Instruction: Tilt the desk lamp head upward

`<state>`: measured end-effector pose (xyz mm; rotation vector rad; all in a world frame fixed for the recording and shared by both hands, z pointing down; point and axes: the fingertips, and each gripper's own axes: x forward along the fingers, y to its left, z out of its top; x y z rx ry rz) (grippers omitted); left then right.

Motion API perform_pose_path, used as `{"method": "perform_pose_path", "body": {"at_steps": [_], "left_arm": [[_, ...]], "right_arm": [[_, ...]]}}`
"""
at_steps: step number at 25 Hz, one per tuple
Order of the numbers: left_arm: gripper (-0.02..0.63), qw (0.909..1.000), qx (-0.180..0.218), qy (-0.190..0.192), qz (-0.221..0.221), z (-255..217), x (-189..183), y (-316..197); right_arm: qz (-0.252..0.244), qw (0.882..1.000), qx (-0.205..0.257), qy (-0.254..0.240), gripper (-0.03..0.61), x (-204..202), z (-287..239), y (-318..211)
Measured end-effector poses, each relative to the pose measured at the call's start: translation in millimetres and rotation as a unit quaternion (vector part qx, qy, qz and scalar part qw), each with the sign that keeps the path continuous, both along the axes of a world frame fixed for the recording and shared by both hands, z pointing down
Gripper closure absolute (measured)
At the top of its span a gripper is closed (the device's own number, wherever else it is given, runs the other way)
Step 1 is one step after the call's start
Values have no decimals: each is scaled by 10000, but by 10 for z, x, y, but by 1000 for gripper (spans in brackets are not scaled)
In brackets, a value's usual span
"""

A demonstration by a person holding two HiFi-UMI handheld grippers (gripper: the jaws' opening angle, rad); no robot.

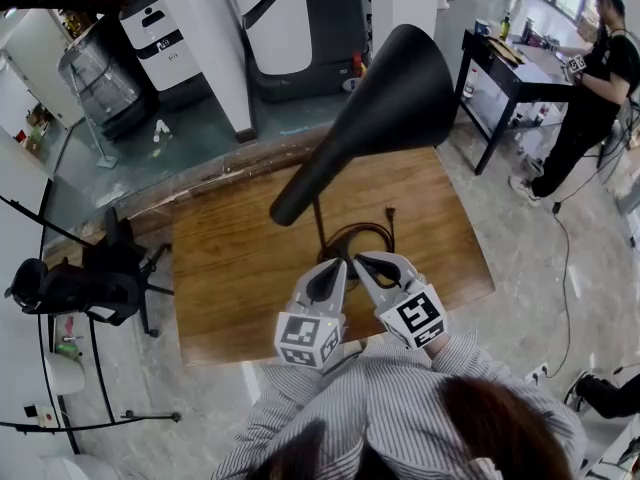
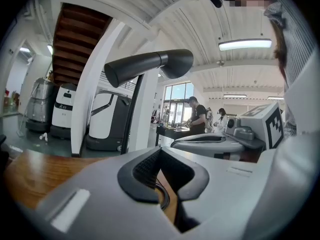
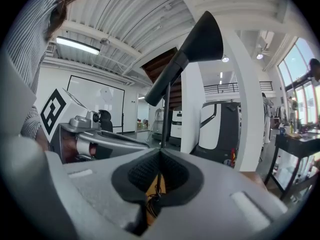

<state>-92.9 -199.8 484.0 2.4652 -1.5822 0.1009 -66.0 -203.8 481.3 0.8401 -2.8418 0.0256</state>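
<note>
The black cone-shaped lamp head [image 1: 375, 118] rises over the wooden table [image 1: 230, 268] on a thin stem [image 1: 319, 226], its wide mouth tilted up and away. A dark cable coil [image 1: 357, 236] lies at the stem's foot. My left gripper [image 1: 336, 268] and right gripper [image 1: 364, 265] sit side by side near the table's front edge, below the lamp and apart from it. Both are shut with nothing between their jaws. The left gripper view shows the lamp head [image 2: 150, 64] above the shut left gripper [image 2: 160, 152]. The right gripper view shows the lamp head [image 3: 192, 49] and stem [image 3: 166, 111] beyond the shut right gripper [image 3: 160, 155].
A white pillar [image 1: 215, 38] and white-and-black machines [image 1: 300, 18] stand behind the table. A black office chair [image 1: 85, 278] is at the left. A person [image 1: 590, 98] works at a black desk [image 1: 510, 73] at the back right.
</note>
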Motion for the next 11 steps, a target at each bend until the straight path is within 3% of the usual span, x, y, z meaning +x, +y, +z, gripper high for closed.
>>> {"method": "perform_pose_path", "body": {"at_steps": [11], "left_arm": [[609,10000,-29,-50,25,12,-20,-23]], "right_arm": [[-70,9994,-74,321,577,13,74,-13]]}}
